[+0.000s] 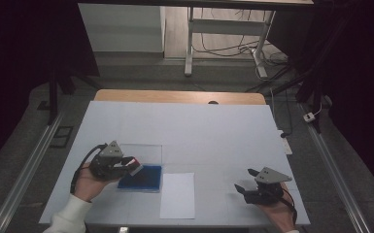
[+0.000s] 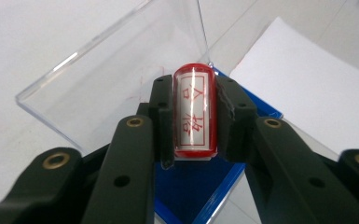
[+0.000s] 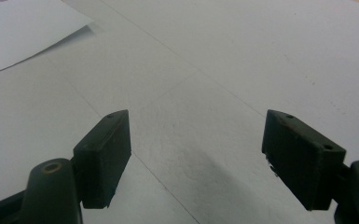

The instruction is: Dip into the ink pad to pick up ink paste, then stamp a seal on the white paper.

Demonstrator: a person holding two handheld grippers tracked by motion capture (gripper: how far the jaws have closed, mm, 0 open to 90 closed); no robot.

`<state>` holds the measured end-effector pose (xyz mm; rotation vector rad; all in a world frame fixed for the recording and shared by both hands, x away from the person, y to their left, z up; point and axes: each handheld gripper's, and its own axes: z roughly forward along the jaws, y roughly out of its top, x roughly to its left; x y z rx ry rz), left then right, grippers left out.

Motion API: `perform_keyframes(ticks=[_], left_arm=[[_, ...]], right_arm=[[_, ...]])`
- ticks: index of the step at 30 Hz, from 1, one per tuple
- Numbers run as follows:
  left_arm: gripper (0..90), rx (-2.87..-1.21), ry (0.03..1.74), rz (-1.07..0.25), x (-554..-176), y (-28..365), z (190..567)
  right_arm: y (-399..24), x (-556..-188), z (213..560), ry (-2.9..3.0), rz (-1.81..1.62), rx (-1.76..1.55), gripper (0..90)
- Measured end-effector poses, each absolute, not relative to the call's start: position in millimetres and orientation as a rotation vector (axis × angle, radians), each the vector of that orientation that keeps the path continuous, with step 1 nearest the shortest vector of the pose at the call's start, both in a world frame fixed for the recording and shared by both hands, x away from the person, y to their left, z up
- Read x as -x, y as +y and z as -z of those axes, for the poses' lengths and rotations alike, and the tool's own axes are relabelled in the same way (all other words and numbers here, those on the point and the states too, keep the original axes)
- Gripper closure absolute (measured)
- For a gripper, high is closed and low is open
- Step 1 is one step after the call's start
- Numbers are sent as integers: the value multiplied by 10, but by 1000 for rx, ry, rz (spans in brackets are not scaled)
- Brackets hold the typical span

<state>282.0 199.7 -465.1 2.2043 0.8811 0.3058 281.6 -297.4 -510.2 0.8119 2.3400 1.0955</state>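
Observation:
My left gripper [image 2: 195, 119] is shut on a red stamp [image 2: 195, 112] whose white face with red characters looks at the camera. In the high view that gripper [image 1: 132, 165] hangs over a blue ink pad tray [image 1: 141, 178] with an open clear lid [image 1: 138, 153]. The stamp [image 1: 135, 167] pokes out toward the tray. A white sheet of paper [image 1: 178, 195] lies just right of the tray. My right gripper [image 3: 196, 156] stands open above the bare table cover, its jaws wide apart with nothing between them; the high view has it [image 1: 248, 180] at the table's front right.
A pale blue-white cover [image 1: 189, 131] spreads over the table, with a wooden edge [image 1: 179, 96] at the far side. Beyond stand a desk frame [image 1: 223, 29] and floor cables [image 1: 233, 48]. Metal rails [image 1: 26, 165] run along both sides.

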Motion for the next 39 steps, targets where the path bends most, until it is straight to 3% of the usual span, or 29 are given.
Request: perform_keyframes(ticks=[20,39], left_arm=[[704,-2058,846,-308,-2726,2069,4422],[703,-2074,779,-261,-2689,1877,4399]], right_arm=[[-2974,-2808,5121,2340,-1102,-811,234],[-2972,-2811,5121,2343,-1094,-809,236]])
